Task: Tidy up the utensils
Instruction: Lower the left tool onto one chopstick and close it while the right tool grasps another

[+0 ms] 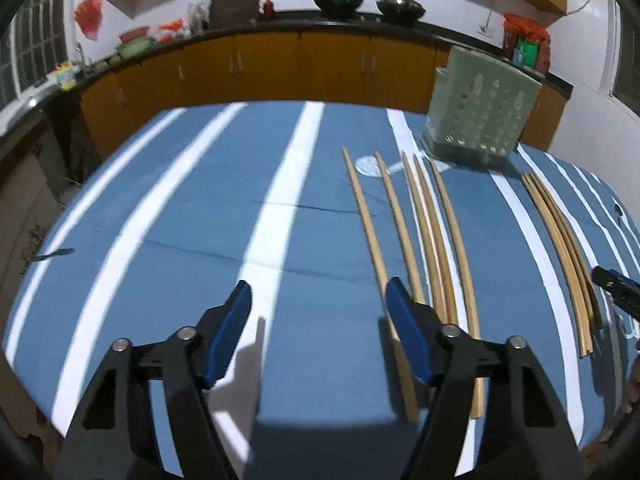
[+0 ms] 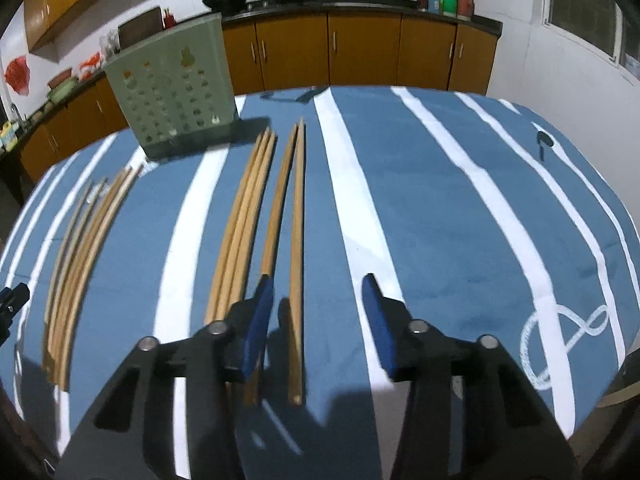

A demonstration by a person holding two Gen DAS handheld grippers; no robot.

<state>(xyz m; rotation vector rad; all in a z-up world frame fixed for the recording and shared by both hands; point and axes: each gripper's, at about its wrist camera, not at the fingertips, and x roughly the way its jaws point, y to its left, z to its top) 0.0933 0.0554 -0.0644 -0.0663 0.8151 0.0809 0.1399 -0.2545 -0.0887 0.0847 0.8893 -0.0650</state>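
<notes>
Meanwhile, green holder (image 2: pixel 176 92) upright, contents hidden; chopsticks (image 2: pixel 244 220) on cloth; both grippers' fingers apart, empty.

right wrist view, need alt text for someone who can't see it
The right gripper hovers open over a blue, white-striped tablecloth, with one wooden chopstick lying between its blue fingers. More chopsticks lie in groups to the left, in front of a pale green perforated utensil holder. Wooden kitchen cabinets line the back wall.
</notes>
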